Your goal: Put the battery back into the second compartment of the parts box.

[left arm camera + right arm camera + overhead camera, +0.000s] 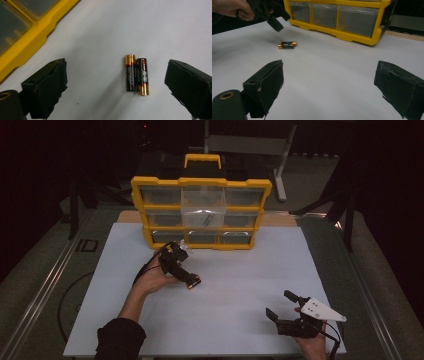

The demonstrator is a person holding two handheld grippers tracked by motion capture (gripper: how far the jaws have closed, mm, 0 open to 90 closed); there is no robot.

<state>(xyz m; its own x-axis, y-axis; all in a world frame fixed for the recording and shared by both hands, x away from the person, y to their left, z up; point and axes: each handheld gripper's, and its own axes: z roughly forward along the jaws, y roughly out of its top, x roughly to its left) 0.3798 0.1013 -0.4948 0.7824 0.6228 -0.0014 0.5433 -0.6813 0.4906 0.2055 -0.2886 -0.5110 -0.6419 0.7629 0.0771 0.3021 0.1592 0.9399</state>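
Note:
Two black-and-gold AA batteries [137, 75] lie side by side on the white board [215, 315]. My left gripper [116, 68] hovers just above them, open, with both batteries in the gap between its jaws and no pad touching them. In the high view the left gripper [182, 270] sits left of centre, in front of the organizer, tilted down toward the batteries [193, 281]. The right gripper view has the batteries [287, 45] farther off, below the left gripper [273, 21]. My right gripper [281, 305] [329, 72] stands open near the front right, holding nothing.
A yellow drawer organizer [200, 182] [352, 36] [32, 40] with clear drawers stands at the back of the board. Its upper middle drawer [202, 207] is pulled out and holds something dark. Bare white board lies between the two grippers.

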